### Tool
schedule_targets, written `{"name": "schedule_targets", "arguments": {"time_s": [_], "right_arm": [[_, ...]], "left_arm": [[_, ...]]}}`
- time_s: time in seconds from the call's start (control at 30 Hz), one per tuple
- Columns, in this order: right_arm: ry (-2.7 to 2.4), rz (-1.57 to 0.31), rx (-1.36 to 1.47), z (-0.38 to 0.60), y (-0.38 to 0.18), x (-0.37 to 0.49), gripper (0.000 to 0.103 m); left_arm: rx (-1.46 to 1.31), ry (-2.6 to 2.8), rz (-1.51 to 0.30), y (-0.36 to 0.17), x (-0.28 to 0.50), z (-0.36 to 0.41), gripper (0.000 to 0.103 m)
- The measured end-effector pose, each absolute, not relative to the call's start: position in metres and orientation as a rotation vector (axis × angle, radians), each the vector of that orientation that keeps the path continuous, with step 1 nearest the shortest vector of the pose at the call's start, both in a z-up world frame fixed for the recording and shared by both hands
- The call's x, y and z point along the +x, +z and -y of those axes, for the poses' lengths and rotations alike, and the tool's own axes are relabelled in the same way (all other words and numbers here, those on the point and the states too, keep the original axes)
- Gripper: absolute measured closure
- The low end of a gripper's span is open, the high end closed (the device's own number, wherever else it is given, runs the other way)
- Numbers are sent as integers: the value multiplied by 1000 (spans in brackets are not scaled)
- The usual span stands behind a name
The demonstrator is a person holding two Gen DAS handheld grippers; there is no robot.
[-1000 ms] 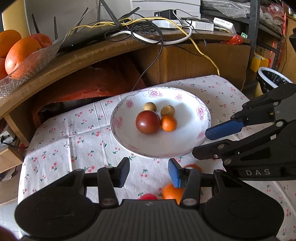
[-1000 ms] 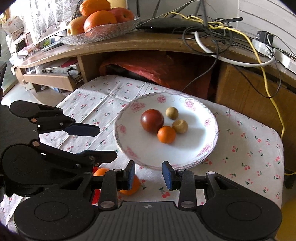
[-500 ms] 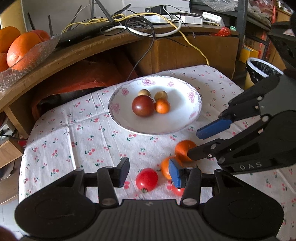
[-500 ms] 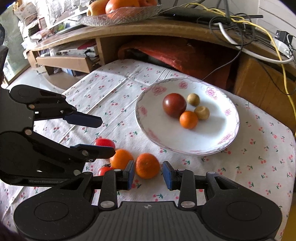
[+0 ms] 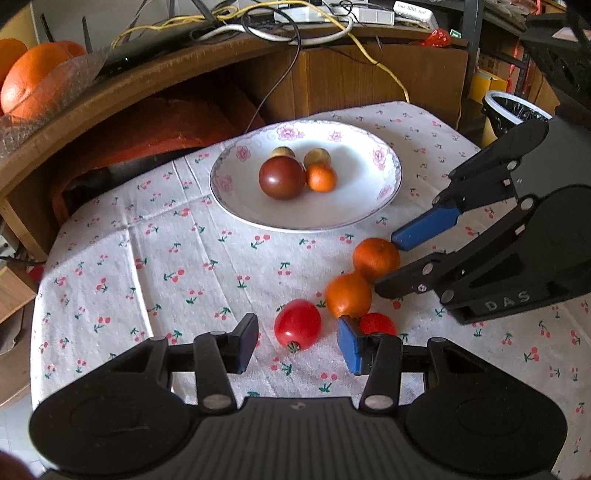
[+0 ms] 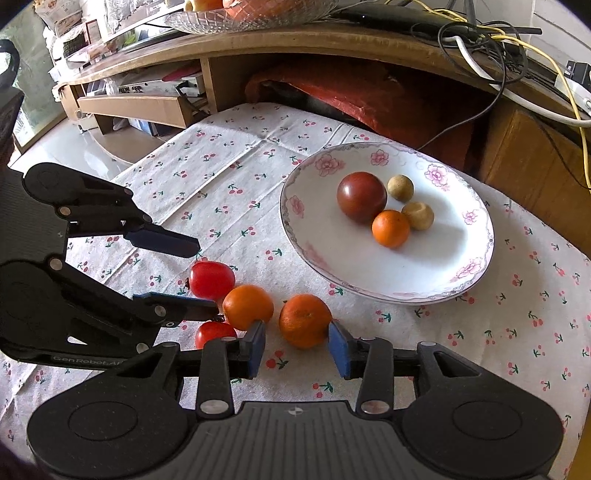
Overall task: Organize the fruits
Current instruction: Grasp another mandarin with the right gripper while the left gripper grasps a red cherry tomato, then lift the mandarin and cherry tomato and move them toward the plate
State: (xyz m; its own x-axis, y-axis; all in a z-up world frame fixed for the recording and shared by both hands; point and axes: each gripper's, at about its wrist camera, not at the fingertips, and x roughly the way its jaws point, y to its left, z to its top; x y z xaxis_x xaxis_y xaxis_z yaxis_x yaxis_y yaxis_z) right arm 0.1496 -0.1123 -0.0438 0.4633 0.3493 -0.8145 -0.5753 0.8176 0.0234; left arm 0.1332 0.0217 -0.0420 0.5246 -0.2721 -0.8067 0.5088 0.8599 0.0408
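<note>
We see four loose fruits lying close together on the cherry-print tablecloth [image 5: 184, 266], just in front of the flowered plate [image 6: 476, 266]: a red tomato [image 5: 297, 324], a smaller red tomato [image 5: 376, 324] partly hidden behind a finger, and two mandarins, the nearer mandarin [image 5: 348, 295] touching the farther mandarin [image 5: 376, 258]. On the plate we find a dark red tomato [image 6: 361, 196], a small orange [image 6: 390, 228] against it, and two tan round fruits [image 6: 400, 187] behind them. Our left gripper [image 5: 297, 341] stands wide, its blue pads on either side of the red tomato without touching it, as far as we can tell. Our right gripper [image 6: 297, 349] is also spread wide, with the farther mandarin sitting between its fingertips; whether the pads touch it we cannot tell. Beyond the table we see a curved wooden shelf [image 5: 122, 92] carrying tangled cables [image 5: 280, 26] and a glass bowl of oranges [image 5: 37, 85].
</note>
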Motion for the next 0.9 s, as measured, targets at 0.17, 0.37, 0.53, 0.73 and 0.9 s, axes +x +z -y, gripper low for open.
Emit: {"name": "schedule_targets", "arguments": {"time_s": [0.17,0.37,0.53,0.73,0.9], "right_arm": [[572,-929,-281,112,-45,151,66],[559,-923,-283,112,-47,154,66],[537,-935,-267,115,-52,160,67],[542,-936,-268,113,-53,160,70],[542,-935,-262,114,-53,160,73]], "left_arm": [[280,-473,-929,-49,137,-25,49],[285,-480,-925,-54,141,-20,49],[264,-465,-921,-55,143,-22,49],[252,-467,-918,-54,142,-23,54],[260,-479,-921,-53,141,-20,61]]}}
